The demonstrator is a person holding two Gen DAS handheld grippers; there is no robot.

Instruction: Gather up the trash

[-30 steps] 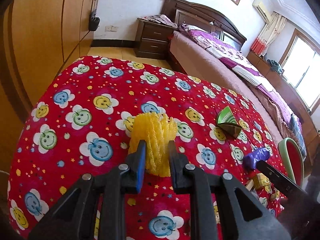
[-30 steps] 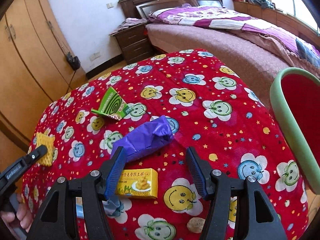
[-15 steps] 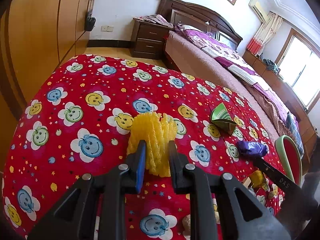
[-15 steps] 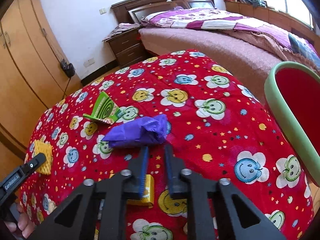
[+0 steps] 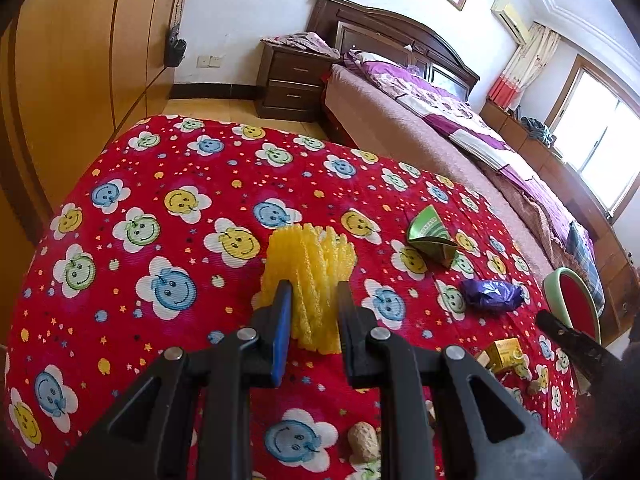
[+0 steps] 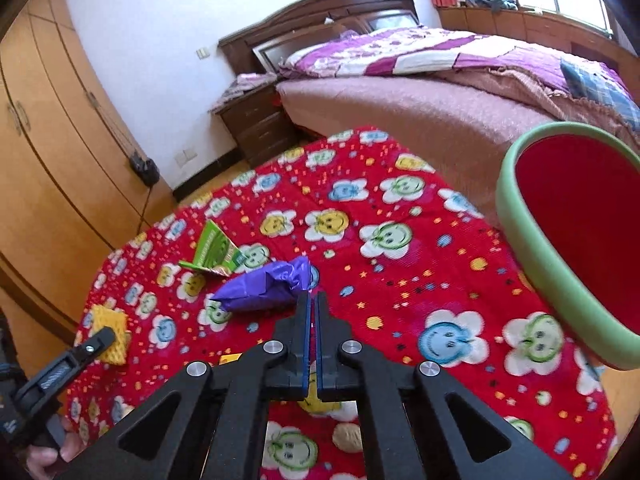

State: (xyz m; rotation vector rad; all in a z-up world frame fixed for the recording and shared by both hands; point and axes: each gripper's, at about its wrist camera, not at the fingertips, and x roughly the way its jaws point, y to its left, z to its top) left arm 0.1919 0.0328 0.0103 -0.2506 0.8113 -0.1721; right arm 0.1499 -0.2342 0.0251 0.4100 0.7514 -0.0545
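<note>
1. Left gripper (image 5: 313, 300): jaws clenched on the yellow foam-mesh fruit sleeve (image 5: 310, 276), gripped at its lower part; the upper part fans out above the fingertips. The sleeve appears lifted off the red smiley-flower tablecloth (image 5: 160, 184), though contact cannot be ruled out.
2. Handling, sleeve: judged very light, soft and compressible. It will deform, not slip. A mid-body pinch is adequate.
3. Right gripper (image 6: 312, 300): jaws nearly closed with a thin gap between them; whether they pinch anything cannot be told. The tips sit at the near end of the crumpled purple plastic wrapper (image 6: 262, 288), which lies on the tablecloth.
4. Handling, wrapper: judged light, thin and slick. Take hold of a bunched fold, not a flat face.
5. Also on the cloth: green printed paper packet (image 6: 214, 250), small yellow carton (image 5: 505, 354), peanut shell (image 5: 363, 440). The green-rimmed red bin (image 6: 532, 260) stands beside the table on the right.
6. Change from one second ago: the right jaws stood wide apart over the wrapper and carton; they have since closed. The left grasp is unchanged.
</note>
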